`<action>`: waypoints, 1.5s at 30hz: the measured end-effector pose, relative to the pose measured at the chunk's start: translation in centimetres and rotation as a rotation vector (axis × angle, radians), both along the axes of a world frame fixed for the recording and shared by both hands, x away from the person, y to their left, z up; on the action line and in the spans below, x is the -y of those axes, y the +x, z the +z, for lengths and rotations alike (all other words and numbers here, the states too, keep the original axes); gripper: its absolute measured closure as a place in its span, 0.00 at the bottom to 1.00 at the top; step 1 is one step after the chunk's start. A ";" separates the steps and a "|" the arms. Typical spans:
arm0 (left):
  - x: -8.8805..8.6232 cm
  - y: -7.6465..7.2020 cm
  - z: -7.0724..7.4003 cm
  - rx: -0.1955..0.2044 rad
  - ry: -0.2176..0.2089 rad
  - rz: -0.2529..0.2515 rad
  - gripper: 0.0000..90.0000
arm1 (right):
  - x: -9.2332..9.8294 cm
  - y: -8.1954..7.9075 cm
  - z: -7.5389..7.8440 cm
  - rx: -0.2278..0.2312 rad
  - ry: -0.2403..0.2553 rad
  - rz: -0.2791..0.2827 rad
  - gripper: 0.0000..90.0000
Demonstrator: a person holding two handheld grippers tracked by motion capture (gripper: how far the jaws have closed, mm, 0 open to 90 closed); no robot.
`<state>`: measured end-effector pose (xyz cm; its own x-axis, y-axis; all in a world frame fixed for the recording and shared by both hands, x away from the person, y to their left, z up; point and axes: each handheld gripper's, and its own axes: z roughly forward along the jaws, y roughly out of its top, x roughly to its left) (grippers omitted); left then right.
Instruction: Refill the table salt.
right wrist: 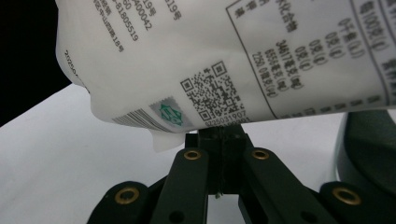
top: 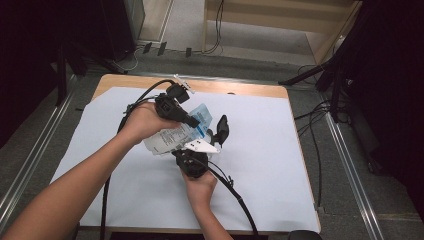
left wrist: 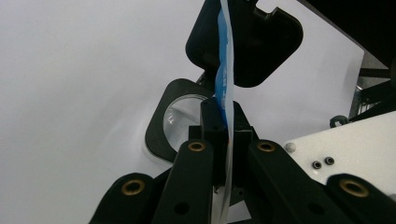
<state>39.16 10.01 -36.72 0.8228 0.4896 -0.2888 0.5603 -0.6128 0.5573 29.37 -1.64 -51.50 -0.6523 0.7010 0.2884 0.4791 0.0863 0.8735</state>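
In the high view, nearest us, our two forearms come in from the bottom edge. The right hand (top: 199, 187) holds the right claw (top: 196, 150) pointing up and away from us, and the left hand (top: 145, 122) brings the left claw (top: 192, 121) in from the left. Between them, lifted above the white sheet (top: 260, 150) that covers the counter (top: 240, 90), is a white pouch (top: 170, 140) with black print and a blue end. A black lid-like piece (top: 221, 129) stands just beside the pouch on its right.

In the left claw view, our own jaws rise from the bottom, pressed together on the thin blue and clear edge of the pouch (left wrist: 225, 88), which runs upward edge-on. Beyond it are two black rounded parts, one ringed round a clear lens.

In the right claw view, the jaws meet, pinching the lower seam of the pouch (right wrist: 210, 56), whose printed face with a square code hangs above them.
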 end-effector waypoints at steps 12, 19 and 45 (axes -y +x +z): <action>0.9 0.0 0.3 0.000 0.015 0.003 1.00 | 0.1 0.0 0.3 -0.001 0.035 0.002 1.00; 1.2 -0.1 0.2 -0.004 0.024 0.010 1.00 | 0.0 0.0 0.4 -0.005 0.047 0.005 1.00; 1.7 0.4 0.1 -0.018 0.050 0.017 1.00 | -0.4 0.2 0.7 -0.007 0.072 0.009 1.00</action>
